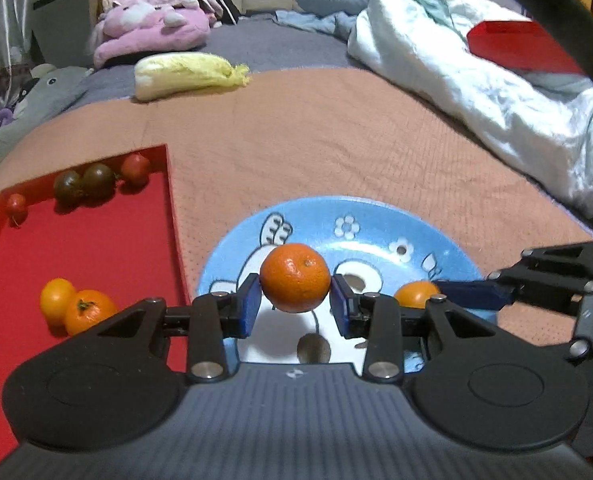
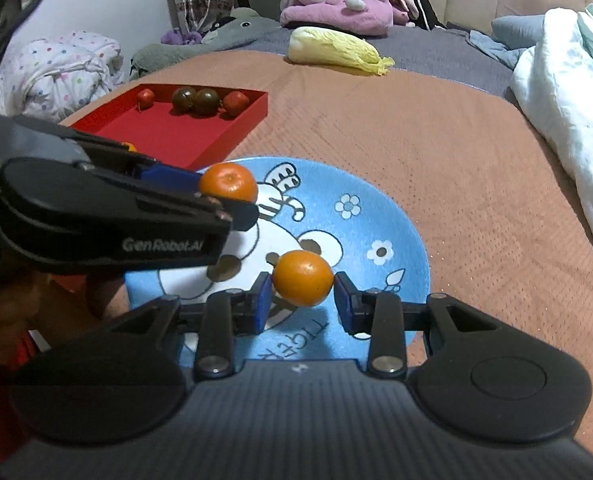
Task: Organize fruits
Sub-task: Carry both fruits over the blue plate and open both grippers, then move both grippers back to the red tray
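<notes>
So my left hand-held gripper (image 1: pixel 295 305) is clamped on a mandarin (image 1: pixel 295 277), blue pads pressing both its sides, up in the air over the blue cartoon plate (image 1: pixel 376 220). My right hand-held gripper (image 2: pixel 302 303) has a smaller orange fruit (image 2: pixel 303 277) pinched the same way, also above that plate. The plate sits on the orange bedspread (image 2: pixel 436 140), just beside the red tray (image 1: pixel 96 248). In the tray: two orange fruits (image 1: pixel 76 306) at the near end, and two dark tomatoes (image 1: pixel 84 184) plus two red ones (image 1: pixel 135 167) along the far wall. A cabbage (image 1: pixel 188 74) lies further up the bed.
</notes>
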`<state>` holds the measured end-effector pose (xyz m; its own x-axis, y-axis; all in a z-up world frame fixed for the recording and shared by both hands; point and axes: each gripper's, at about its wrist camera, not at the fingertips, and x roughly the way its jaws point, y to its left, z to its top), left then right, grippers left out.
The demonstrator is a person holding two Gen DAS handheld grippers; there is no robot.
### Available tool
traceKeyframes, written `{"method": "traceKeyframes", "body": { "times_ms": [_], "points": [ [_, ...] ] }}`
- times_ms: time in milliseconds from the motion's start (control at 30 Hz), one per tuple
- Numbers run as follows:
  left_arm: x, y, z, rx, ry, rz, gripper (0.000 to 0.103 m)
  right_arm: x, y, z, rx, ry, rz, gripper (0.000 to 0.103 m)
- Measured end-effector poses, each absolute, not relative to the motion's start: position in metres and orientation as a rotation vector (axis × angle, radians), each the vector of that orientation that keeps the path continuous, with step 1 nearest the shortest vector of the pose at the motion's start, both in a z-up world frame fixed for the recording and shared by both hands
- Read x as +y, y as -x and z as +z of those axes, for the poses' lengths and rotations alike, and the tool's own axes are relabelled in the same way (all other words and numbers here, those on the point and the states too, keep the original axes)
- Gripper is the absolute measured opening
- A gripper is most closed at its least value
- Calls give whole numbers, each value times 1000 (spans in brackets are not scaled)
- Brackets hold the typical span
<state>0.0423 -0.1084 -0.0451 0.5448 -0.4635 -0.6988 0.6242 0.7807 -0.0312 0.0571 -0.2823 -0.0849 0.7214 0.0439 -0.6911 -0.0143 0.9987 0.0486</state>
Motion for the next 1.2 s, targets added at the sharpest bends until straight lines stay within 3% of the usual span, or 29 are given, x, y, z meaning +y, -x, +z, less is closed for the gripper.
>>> {"method": "traceKeyframes", "body": {
  "times_ms": [533,600,667,933,1067,1200],
  "points": [
    [-109,-55,-57,778,-257,-628,45,-275,-72,-91,791,-26,41,38],
    [-108,-54,-55,768,-257,-625,50,-273,-73,-91,794,-24,39,38],
    [-107,-53,-52,752,-253,-623,66,-272,-74,-91,798,-20,38,38],
    [-103,-49,-44,710,-250,-628,70,-267,-75,-91,814,-6,27,38],
    [-100,-47,-40,690,-247,-622,74,-266,-73,-86,792,0,21,63],
    [-96,-44,-36,667,-252,-610,75,-264,-72,-79,769,11,20,63]
  ]
}}
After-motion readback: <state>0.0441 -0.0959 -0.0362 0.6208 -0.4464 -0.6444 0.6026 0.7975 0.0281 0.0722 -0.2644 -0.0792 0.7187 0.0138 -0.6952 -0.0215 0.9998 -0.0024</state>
